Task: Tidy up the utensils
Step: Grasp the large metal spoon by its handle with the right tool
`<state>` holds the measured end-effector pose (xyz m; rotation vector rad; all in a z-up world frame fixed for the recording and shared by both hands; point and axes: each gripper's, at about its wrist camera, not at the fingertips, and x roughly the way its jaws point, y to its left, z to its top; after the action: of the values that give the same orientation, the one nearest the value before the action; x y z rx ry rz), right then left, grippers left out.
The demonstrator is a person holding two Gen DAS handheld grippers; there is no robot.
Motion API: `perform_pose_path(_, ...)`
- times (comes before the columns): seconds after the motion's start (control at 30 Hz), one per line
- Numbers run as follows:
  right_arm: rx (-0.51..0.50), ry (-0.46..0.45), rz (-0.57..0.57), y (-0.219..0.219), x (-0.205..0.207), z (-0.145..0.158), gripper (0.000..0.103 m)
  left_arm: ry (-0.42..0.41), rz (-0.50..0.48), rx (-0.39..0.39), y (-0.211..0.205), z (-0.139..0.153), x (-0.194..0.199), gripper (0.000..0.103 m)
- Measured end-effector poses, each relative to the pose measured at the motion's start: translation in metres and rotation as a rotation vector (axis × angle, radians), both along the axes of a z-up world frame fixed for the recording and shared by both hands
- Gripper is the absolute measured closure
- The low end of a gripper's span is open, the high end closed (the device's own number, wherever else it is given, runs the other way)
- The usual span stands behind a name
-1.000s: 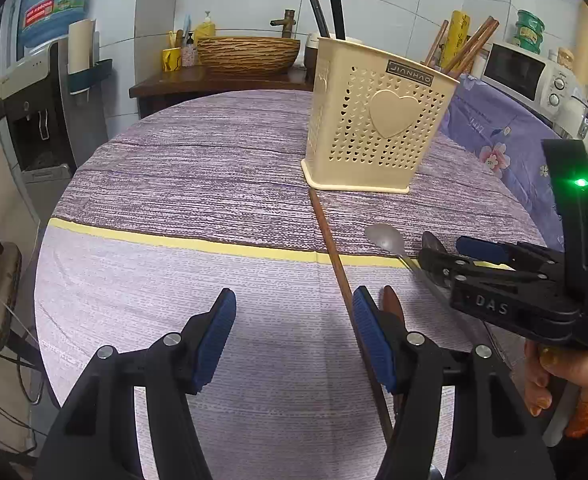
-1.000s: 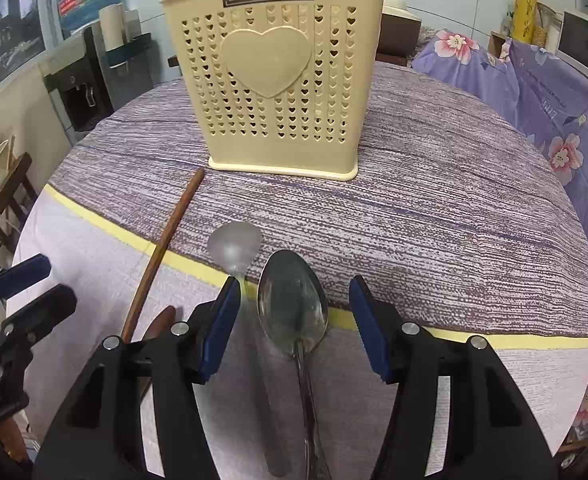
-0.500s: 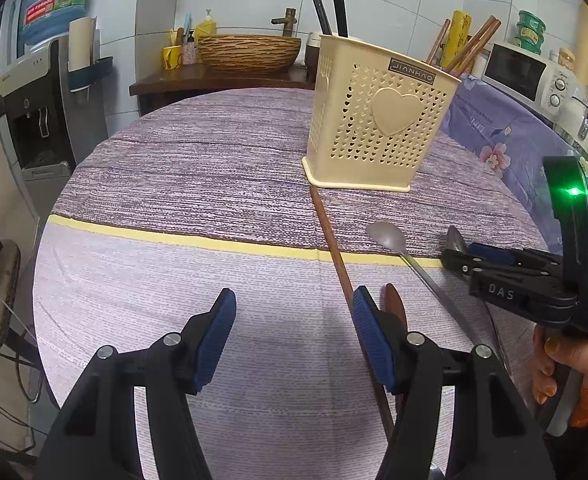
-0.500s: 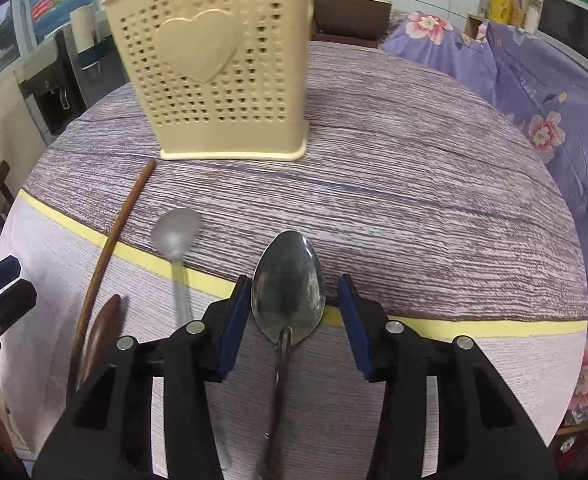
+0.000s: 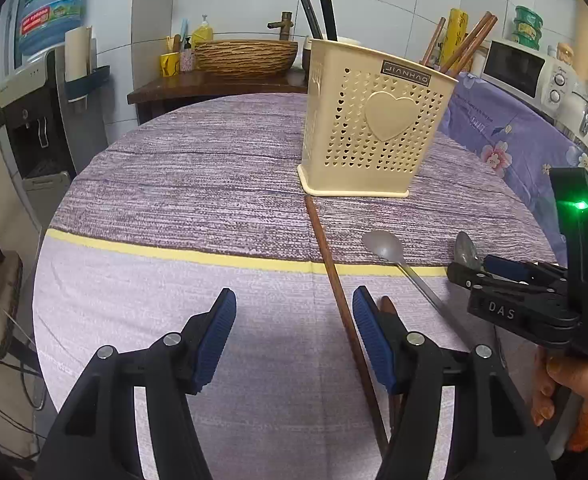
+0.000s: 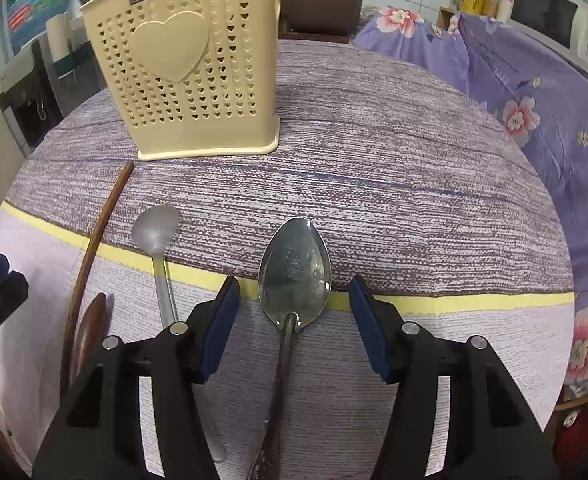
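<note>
A cream perforated utensil holder (image 5: 374,132) with a heart stands on the round table; it also shows in the right wrist view (image 6: 190,68). A large steel spoon (image 6: 294,272) lies between the open fingers of my right gripper (image 6: 294,316), handle running back under it. A smaller grey spoon (image 6: 156,232) lies to its left, then a brown chopstick (image 6: 94,248) and a wooden spoon (image 6: 90,332). My left gripper (image 5: 294,340) is open and empty above the cloth, the chopstick (image 5: 334,276) just inside its right finger. The right gripper (image 5: 506,276) appears at the right.
The table has a purple striped cloth with a yellow band (image 5: 174,252). Chopsticks (image 5: 462,44) stand in the holder. A microwave (image 5: 530,72) and flowered cloth (image 6: 534,100) lie to the right, a water dispenser (image 5: 34,100) to the left, a wicker basket (image 5: 246,54) behind.
My right gripper narrowed around the large spoon half a second ago and is now wide open again, with the spoon lying on the cloth. The left gripper has hardly moved.
</note>
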<state>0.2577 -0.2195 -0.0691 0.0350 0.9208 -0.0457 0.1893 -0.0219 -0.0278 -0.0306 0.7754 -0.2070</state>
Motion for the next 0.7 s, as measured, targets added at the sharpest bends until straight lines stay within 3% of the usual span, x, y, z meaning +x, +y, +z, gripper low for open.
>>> perform_pose_path(0.17, 0.004, -0.006, -0.009, -0.002, -0.001, 0.001, 0.060, 0.035, -0.029, -0.008, -0.012, -0.002, 0.024, 0.043)
perform_pose_path(0.23, 0.006, -0.007, -0.012, -0.005, 0.000, 0.001, 0.064, 0.048, -0.039, 0.003, -0.020, -0.003, 0.037, 0.049)
perform_pose_path(0.37, 0.017, 0.000, -0.019, -0.011, 0.004, 0.001, 0.064, 0.102, -0.046, 0.043, -0.036, -0.013, 0.067, 0.064)
perform_pose_path(0.63, 0.022, 0.010, -0.052, -0.010, 0.006, 0.002, 0.064, 0.116, -0.027, 0.111, -0.052, -0.023, 0.090, 0.072)
perform_pose_path(0.7, 0.017, 0.013, -0.056, -0.009, 0.007, 0.002, 0.064, 0.117, -0.021, 0.118, -0.053, -0.022, 0.092, 0.080)
